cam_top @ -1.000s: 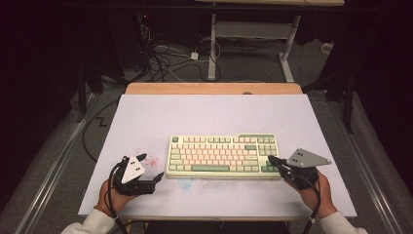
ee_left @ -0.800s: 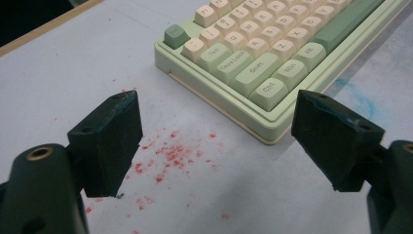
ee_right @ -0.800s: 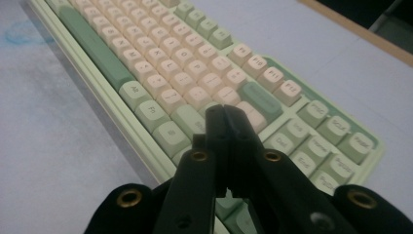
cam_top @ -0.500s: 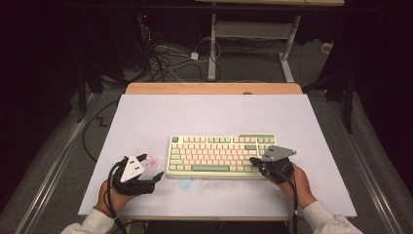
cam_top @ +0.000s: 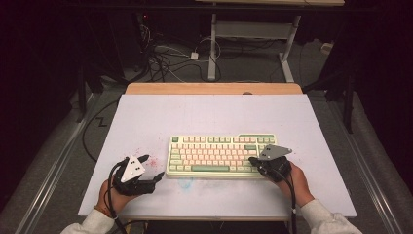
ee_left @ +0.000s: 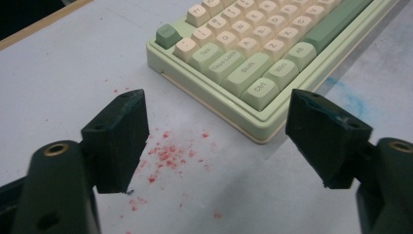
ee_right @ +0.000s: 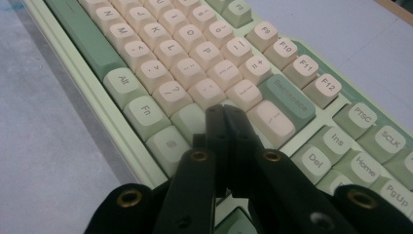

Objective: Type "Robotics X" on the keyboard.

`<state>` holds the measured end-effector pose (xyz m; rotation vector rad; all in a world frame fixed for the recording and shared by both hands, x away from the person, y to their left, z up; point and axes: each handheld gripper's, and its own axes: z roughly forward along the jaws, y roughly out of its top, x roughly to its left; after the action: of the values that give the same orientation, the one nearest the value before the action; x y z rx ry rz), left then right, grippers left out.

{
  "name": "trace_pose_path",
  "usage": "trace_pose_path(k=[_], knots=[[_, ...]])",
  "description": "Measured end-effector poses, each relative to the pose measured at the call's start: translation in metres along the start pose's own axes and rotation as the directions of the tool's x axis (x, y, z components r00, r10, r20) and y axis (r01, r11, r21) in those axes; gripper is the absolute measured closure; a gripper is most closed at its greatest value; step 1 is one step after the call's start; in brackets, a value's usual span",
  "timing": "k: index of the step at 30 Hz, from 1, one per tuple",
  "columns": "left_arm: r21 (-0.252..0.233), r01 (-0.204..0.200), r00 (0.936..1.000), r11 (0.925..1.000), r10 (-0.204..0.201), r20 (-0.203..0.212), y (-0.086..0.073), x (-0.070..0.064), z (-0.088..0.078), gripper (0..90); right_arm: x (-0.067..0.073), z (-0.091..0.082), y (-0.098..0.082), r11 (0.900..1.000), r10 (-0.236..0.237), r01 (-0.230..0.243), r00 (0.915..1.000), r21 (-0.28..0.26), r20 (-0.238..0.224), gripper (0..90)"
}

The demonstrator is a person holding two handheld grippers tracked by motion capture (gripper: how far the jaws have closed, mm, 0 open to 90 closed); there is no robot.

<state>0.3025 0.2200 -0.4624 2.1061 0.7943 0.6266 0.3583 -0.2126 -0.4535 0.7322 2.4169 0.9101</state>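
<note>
High view: green and cream keyboard [cam_top: 221,156] sits roughly mid worktop [cam_top: 214,117], a bit toward the person's side, long edge facing them. Left gripper [cam_top: 152,168] is on the worktop just left of the keyboard's near left corner, jaws spread w/ nothing between them; they've just been closing a little but there's a clear gap. Right gripper [cam_top: 253,161] is over the keyboard's right end, jaws pressed together, tips at the keys near the bottom right. Some red specks [cam_top: 153,160] on the worktop next to the left gripper, plus a faint blue smudge [cam_top: 185,183] just in front of the keyboard.

Left gripper view: left gripper [ee_left: 216,126] is open, both jaws apart, empty. Keyboard's near left corner [ee_left: 263,87] sits between and beyond them, Ctrl, Shift, Caps Lock and Tab keys readable. Red specks [ee_left: 165,156] scattered on the worktop [ee_left: 73,73] btw the jaws, closer to the left one. Not touching the keyboard afaict.

Right gripper view: right gripper [ee_right: 225,113] fully closed, holding nothing, tips over the keys [ee_right: 195,68] right below the Backspace, around the Enter/Shift area. Can't tell if the tips actually press a key or just hover.
</note>
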Motion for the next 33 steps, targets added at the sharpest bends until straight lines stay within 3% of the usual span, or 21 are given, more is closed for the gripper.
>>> trace_pose_path(k=[4, 5, 8, 14, 22, 26, 32, 33], knots=[[0.001, 0.011, 0.9998, 0.9999, -0.011, 0.019, 0.003, 0.001, 0.0, 31.6, -0.001, 0.001, -0.001, 1.0, 0.007, -0.007, 1.0, -0.007, -0.002, 90.0], [0.017, 0.007, 0.9995, 0.9998, -0.008, 0.031, 0.005, 0.001, 0.001, 44.5, -0.001, 0.001, -0.002, 1.0, 0.01, -0.01, 0.9999, -0.007, 0.0, 90.0], [0.024, -0.006, 0.9988, 0.9997, 0.004, 0.048, 0.008, 0.001, 0.002, 63.4, 0.0, 0.001, -0.002, 1.0, 0.017, -0.017, 0.9998, -0.008, -0.001, 90.0], [0.044, -0.022, 0.9969, 0.9988, 0.018, 0.077, 0.027, 0.001, 0.011, 86.2, 0.0, 0.001, -0.003, 1.0, 0.018, -0.018, 0.9998, -0.013, -0.001, 90.0], [0.074, -0.07, 0.9937, 0.9948, 0.063, 0.093, 0.046, -0.003, 0.024, 87.7, 0.0, 0.001, -0.003, 1.0, 0.019, -0.019, 0.9998, -0.014, 0.004, 90.0], [0.099, -0.096, 0.9892, 0.9904, 0.084, 0.12, 0.063, -0.005, 0.037, 87.6, 0.0, 0.001, -0.003, 1.0, 0.021, -0.021, 0.9998, -0.014, 0.005, 90.0], [0.128, -0.118, 0.9833, 0.9847, 0.098, 0.153, 0.078, -0.005, 0.048, 87.5, 0.0, 0.001, -0.004, 1.0, 0.024, -0.024, 0.9997, -0.017, 0.005, 90.0], [0.13, -0.108, 0.9818, 0.9856, 0.086, 0.169, 0.082, -0.005, 0.052, 87.5, 0.0, 0.001, -0.004, 1.0, 0.024, -0.024, 0.9997, -0.017, 0.004, 90.0]])
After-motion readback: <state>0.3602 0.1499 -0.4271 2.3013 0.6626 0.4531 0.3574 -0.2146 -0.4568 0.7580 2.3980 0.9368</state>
